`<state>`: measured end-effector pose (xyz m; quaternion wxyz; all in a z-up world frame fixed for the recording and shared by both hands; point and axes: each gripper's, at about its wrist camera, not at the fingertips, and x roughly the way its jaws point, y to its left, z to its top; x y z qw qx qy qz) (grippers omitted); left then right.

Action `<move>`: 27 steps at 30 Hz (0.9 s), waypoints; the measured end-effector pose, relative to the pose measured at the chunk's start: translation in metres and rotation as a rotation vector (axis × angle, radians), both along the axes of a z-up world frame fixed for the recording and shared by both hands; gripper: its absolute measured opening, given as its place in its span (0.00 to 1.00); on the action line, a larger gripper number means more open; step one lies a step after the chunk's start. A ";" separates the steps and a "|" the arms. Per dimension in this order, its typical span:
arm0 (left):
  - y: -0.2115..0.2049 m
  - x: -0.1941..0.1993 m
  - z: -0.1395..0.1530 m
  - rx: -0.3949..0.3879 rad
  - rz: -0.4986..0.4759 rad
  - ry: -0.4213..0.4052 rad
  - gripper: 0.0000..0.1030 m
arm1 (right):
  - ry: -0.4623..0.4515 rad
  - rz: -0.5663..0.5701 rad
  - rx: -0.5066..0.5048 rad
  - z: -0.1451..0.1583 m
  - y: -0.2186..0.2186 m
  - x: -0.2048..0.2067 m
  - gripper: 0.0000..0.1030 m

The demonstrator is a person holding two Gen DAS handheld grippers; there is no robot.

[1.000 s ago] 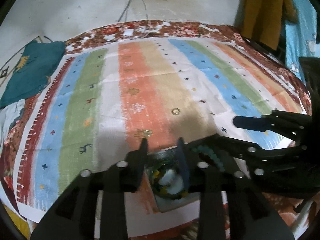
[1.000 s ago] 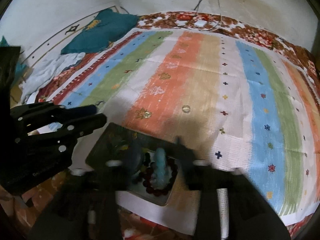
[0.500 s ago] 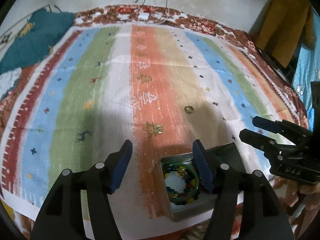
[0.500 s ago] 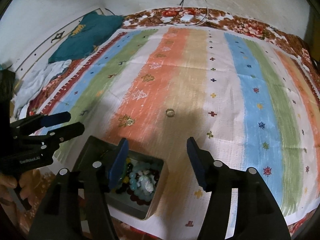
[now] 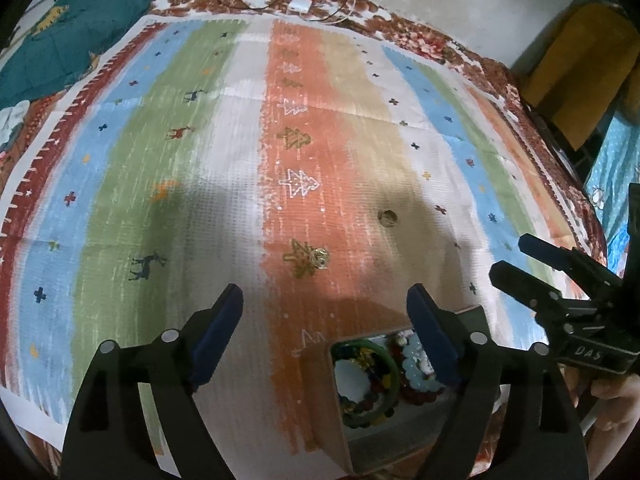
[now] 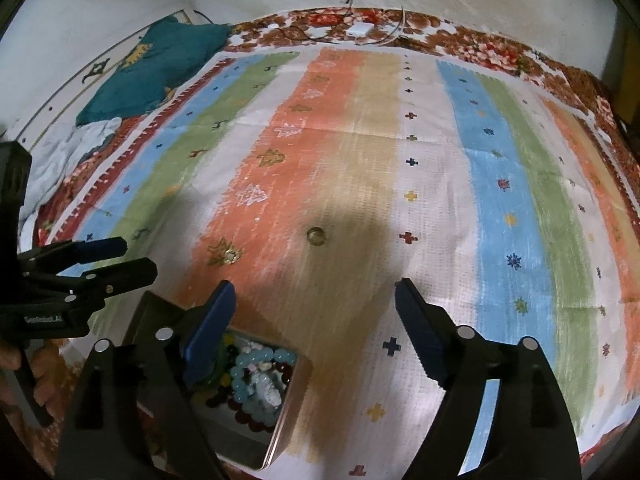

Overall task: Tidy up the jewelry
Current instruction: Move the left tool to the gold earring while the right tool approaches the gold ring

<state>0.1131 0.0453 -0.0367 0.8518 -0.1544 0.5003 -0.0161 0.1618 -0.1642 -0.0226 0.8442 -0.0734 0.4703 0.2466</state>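
Striped cloth covers the bed. Left gripper and right gripper: fingers spread, holding nothing. Metal box (near edge) contains beaded bracelets. Ring and small ornament lie apart on the cloth.

White lettering "DAS" — possibly part of a longer word — marks the body of the right gripper, just right of the jewelry tin. The left gripper carries "GenRobot.AI", left of that tin.
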 end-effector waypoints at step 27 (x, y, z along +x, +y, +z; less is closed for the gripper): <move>-0.003 0.041 -0.025 0.131 -0.038 0.071 0.84 | 0.065 -0.015 -0.071 -0.025 0.024 0.051 0.85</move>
